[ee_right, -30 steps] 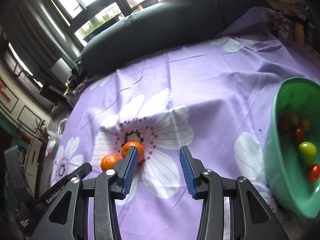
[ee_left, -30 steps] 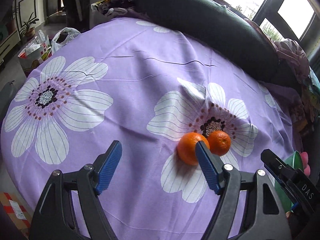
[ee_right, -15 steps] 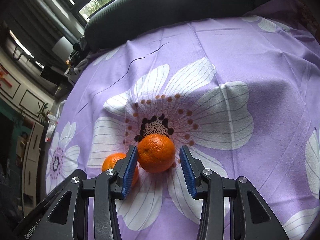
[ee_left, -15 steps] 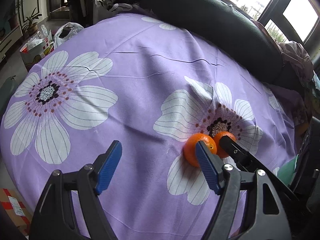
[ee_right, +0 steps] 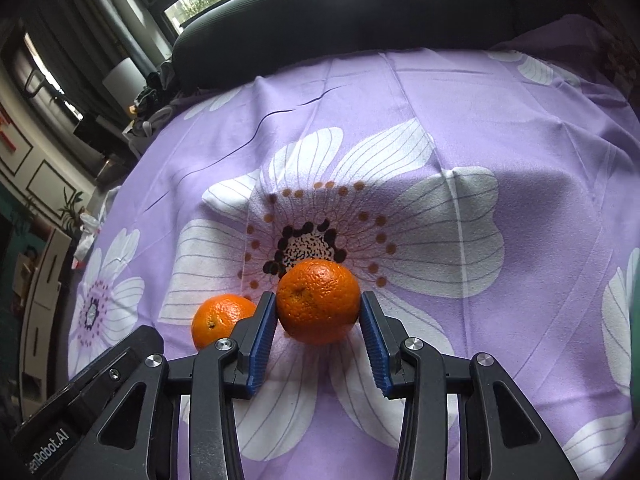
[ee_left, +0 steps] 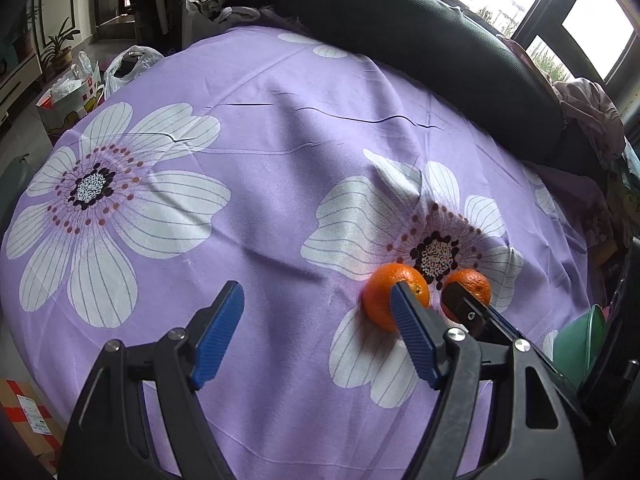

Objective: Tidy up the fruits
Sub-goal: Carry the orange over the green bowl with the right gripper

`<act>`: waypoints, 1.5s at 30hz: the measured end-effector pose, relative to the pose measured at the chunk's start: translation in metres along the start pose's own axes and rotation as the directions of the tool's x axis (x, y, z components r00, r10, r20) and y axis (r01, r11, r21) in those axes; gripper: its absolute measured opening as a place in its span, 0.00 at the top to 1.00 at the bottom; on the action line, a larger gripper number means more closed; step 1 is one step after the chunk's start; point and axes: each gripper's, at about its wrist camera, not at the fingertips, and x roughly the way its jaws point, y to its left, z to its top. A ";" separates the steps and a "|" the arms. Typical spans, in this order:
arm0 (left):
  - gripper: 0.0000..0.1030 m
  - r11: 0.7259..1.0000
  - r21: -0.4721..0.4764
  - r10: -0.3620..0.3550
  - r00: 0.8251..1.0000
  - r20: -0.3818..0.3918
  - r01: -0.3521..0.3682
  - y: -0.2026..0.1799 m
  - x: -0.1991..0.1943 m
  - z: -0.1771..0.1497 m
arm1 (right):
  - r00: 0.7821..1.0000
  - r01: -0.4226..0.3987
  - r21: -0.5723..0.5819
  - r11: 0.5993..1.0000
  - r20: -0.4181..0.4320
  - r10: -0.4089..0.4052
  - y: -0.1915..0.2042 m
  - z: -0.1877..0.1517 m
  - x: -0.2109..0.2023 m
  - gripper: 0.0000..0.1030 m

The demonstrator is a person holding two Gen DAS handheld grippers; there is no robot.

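Right tongs (ee_right: pixel 318 340) sit spread around the orange (ee_right: pixel 318 301) low centre on the purple cloth (ee_right: pixel 460 120), pads not clearly touching, lined up to pinch, while left tongs (ee_left: pixel 316 328) hang spread and empty.

A: Left wrist cam?
B: High, looks down and forward along the left gripper (ee_left: pixel 316 328) over the purple cloth (ee_left: pixel 280 184), dark cushion (ee_left: pixel 420 48) at the far edge.
A: Right wrist?
B: Lower, much closer, facing the same cushion (ee_right: pixel 340 12) past the right gripper (ee_right: pixel 318 336).
A: Overlap?
B: Both oranges, near orange (ee_right: pixel 318 306) (ee_left: pixel 470 284), other orange (ee_right: pixel 218 320) (ee_left: pixel 386 292), and the flower print beneath.
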 end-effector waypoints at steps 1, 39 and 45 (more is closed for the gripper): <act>0.27 1.000 0.007 -0.003 1.000 0.000 0.003 -0.002 0.000 -0.001 | 1.000 -0.001 0.008 1.000 -0.005 0.001 -0.003 0.000 -0.006 0.57; 0.40 0.849 0.336 -0.325 0.904 -0.277 0.408 -0.132 0.013 -0.067 | 0.996 -0.068 0.285 0.956 -0.034 0.081 -0.103 -0.017 -0.074 0.57; 0.44 0.830 0.369 -0.306 0.894 -0.326 0.418 -0.143 0.029 -0.076 | 0.993 -0.020 0.301 0.953 -0.108 0.055 -0.106 -0.020 -0.053 0.57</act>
